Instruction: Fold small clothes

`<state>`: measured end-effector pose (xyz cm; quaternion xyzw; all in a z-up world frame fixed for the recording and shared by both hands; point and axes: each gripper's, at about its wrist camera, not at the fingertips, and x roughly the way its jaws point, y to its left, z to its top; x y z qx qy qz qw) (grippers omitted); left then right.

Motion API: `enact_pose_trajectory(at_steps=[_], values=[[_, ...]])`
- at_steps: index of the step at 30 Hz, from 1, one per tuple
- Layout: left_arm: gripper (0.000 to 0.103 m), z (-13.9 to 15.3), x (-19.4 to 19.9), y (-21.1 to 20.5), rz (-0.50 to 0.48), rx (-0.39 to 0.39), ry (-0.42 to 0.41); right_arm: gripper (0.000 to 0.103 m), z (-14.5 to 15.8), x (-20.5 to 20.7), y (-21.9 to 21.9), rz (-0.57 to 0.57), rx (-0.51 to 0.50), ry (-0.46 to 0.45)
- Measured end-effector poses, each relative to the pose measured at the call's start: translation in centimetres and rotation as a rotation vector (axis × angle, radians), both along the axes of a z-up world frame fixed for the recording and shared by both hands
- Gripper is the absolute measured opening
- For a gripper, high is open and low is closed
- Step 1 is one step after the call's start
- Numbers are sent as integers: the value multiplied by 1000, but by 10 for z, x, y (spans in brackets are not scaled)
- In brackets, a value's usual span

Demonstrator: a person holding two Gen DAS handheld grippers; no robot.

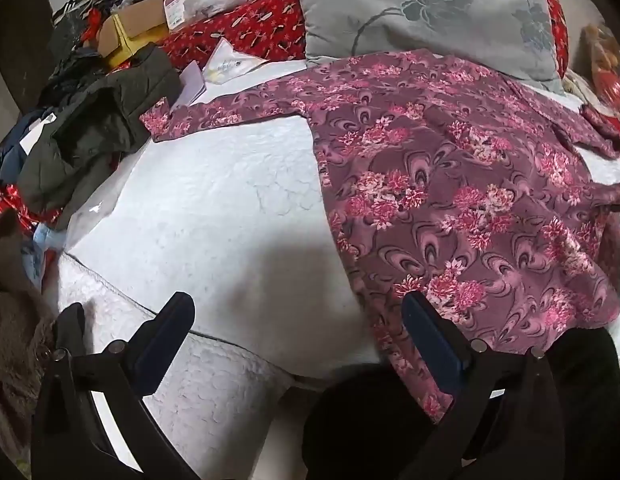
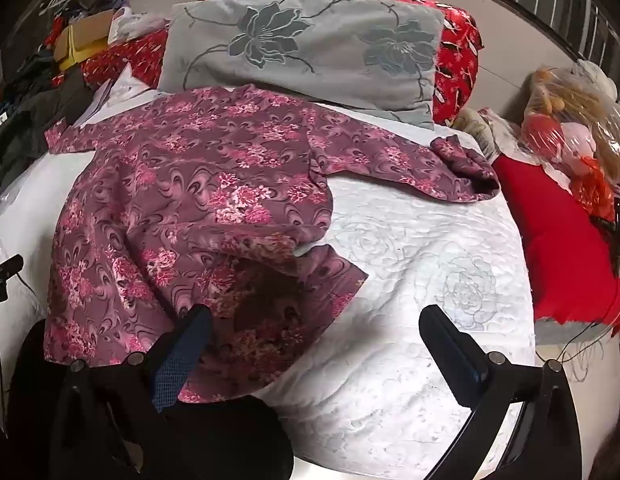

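A purple long-sleeved shirt with pink flowers (image 1: 449,184) lies spread on the white quilted bed cover (image 1: 230,200), both sleeves stretched out. My left gripper (image 1: 298,312) is open and empty above the shirt's near left hem; its right finger is over the cloth. In the right wrist view the same shirt (image 2: 190,200) lies left of centre, its near right hem corner rumpled. My right gripper (image 2: 313,324) is open and empty, with its left finger over the hem and its right finger over the white cover (image 2: 409,280).
A grey flowered pillow (image 1: 425,16) lies behind the shirt on a red patterned blanket (image 1: 238,28). Dark clothes (image 1: 94,132) and a cardboard box (image 1: 134,28) are piled at the left. A doll in a plastic bag (image 2: 569,128) and red cloth (image 2: 561,240) lie at the right.
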<state>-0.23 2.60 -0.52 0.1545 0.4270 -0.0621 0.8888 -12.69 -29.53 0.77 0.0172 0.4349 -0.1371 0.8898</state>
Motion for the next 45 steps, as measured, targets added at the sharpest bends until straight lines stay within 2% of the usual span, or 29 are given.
enact_pose_trajectory(at_steps=[15, 45], values=[[103, 4, -5, -22, -66, -32, 4, 103, 2, -5, -7, -15, -10, 1], [103, 12, -10, -30, -80, -70, 20, 103, 9, -12, -15, -27, 27, -42]])
